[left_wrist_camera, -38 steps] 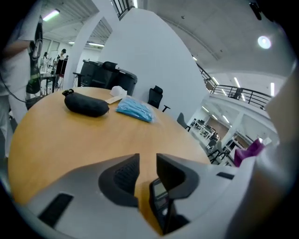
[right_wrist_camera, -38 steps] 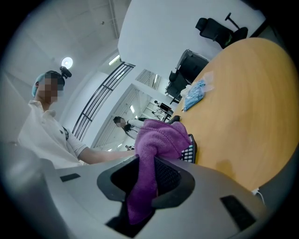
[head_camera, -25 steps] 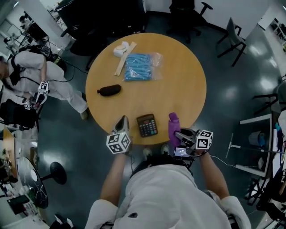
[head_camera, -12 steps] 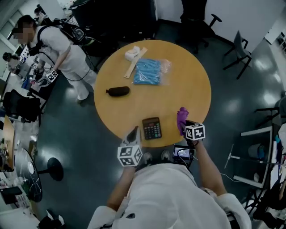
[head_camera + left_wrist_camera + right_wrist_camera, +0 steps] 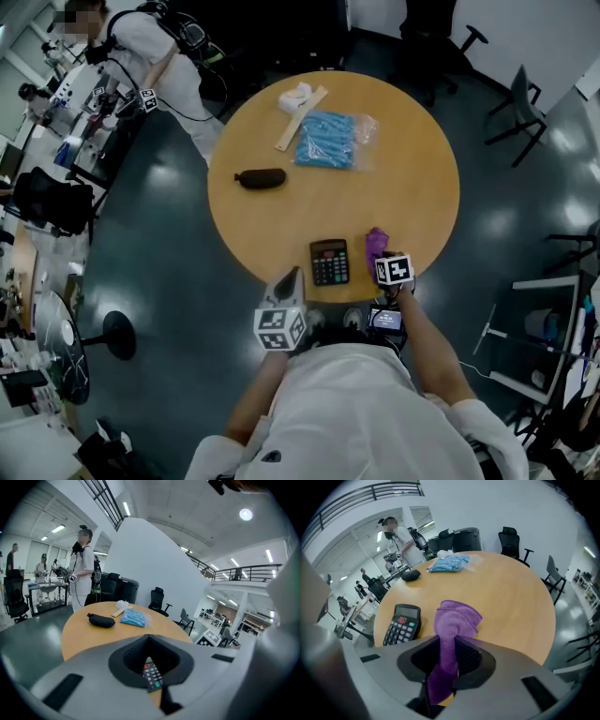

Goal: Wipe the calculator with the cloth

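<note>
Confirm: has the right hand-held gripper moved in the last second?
Yes. The right hand-held gripper, shut on the cloth, came in over the table edge, closer to the calculator.

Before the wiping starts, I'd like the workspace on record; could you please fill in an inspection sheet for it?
Surface: round wooden table, no spills seen.
Job's things: calculator lies flat near the person's edge; purple cloth is just right of it.
Clutter: black pouch, blue packet, wooden strip and white crumpled item, all on the far half.
Grippers: left gripper shut and empty, at the table edge left of the calculator; right gripper shut on the cloth.
Cables: nothing seen on the table.
Surroundings: office chairs, another person at a bench, dark shiny floor.
</note>
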